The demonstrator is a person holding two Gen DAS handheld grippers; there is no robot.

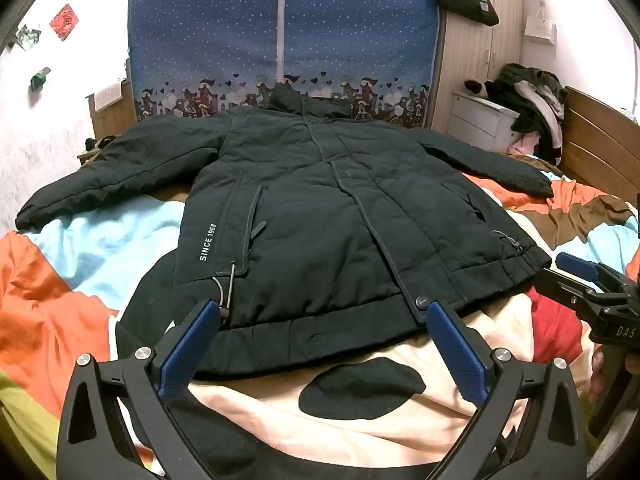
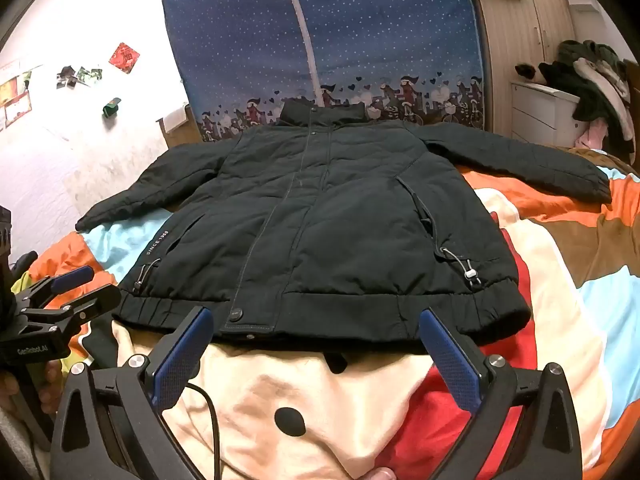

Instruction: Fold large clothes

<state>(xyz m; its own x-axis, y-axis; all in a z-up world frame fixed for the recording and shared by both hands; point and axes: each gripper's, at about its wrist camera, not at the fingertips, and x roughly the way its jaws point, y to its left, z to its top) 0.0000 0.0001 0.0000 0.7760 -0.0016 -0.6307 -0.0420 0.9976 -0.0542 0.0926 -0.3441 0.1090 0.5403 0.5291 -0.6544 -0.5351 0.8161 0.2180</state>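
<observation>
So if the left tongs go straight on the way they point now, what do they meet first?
Most likely the hem of the black jacket, which lies between the open left tongs just ahead. Depth is hard to judge, so they might touch the cream bedcover under it first.

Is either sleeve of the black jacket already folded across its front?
No. In the left wrist view the black jacket lies flat on the bedspread, front up, with both sleeves spread out to its sides.
</observation>
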